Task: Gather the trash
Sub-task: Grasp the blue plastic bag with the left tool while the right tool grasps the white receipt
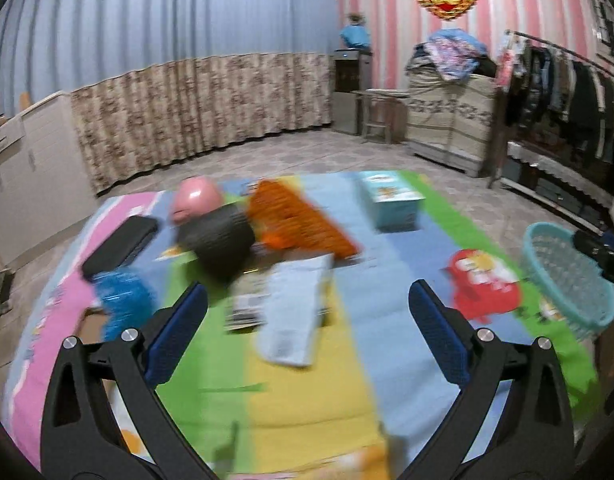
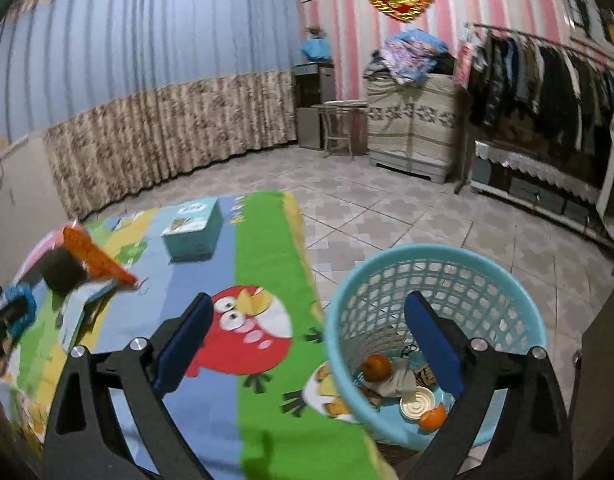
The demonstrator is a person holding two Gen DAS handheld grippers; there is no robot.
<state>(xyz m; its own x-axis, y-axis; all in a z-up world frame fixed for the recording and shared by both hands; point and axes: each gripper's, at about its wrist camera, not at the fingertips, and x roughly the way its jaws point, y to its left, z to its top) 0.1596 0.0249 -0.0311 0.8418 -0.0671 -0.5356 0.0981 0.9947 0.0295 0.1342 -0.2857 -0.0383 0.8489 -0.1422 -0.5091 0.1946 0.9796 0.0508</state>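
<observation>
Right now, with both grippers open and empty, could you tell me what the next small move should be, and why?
Probably ease the left gripper forward and down toward the pale blue packet lying on the mat. It sits directly ahead between the open jaws, nearer than the other clutter. The right gripper hangs open at the teal basket, which already holds peel and a lid, with nothing left to drop.

Left claw (image 1: 307, 312), right claw (image 2: 307, 324) agape.

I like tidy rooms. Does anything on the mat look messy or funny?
Yes. Things lie heaped on the mat: an orange bag leaning over a dark roll, with papers sprawled askew. The basket already holds scraps.
</observation>
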